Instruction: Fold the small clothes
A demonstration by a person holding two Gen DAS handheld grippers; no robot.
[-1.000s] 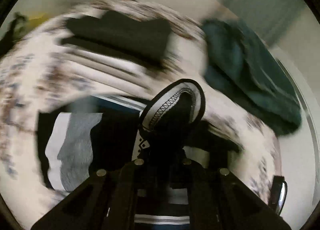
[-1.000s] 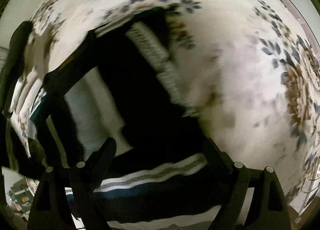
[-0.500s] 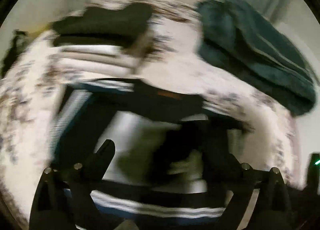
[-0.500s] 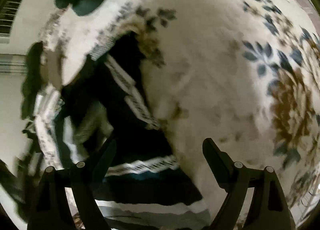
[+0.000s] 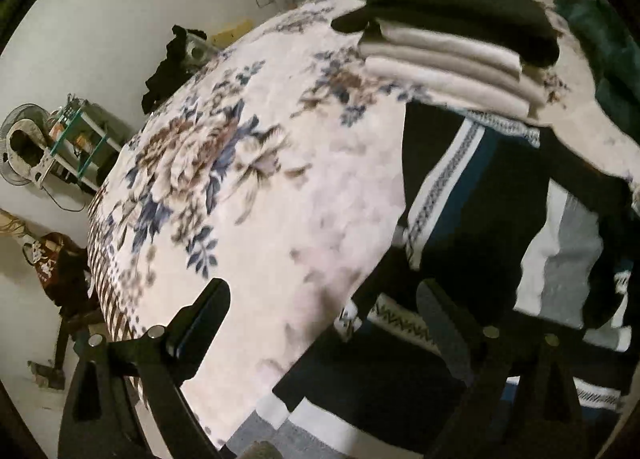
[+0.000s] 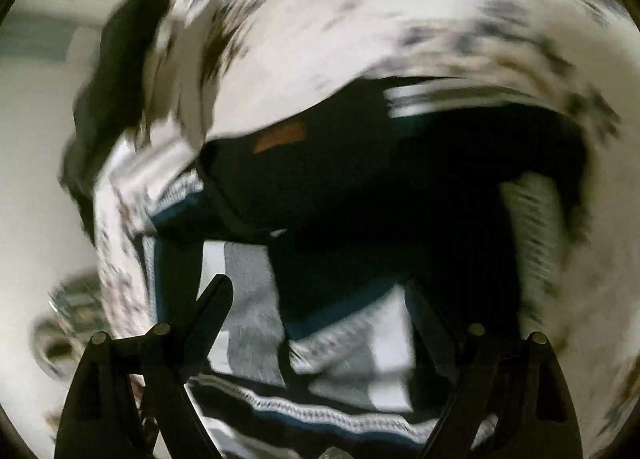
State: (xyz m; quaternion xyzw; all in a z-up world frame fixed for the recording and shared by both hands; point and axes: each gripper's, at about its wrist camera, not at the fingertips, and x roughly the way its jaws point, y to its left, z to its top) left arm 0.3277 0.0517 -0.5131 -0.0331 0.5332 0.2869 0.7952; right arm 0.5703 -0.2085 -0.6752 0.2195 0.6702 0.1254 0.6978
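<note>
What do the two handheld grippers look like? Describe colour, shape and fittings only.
The left gripper is matte black plastic: two flat, tapered fingers on angular black frames, each fixed with small round silver bolt heads. The right gripper looks the same, with black wedge-shaped fingers and silver bolts. No cables, markings, hands or sleeves are in view.

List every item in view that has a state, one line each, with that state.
left gripper: open, nothing between its fingers
right gripper: open, empty, above the garment
striped garment: lying on the floral blanket, partly folded, rumpled
pile of clothes: folded, stacked, black piece on top
floral blanket: spread flat
teal cloth: unfolded heap
</note>
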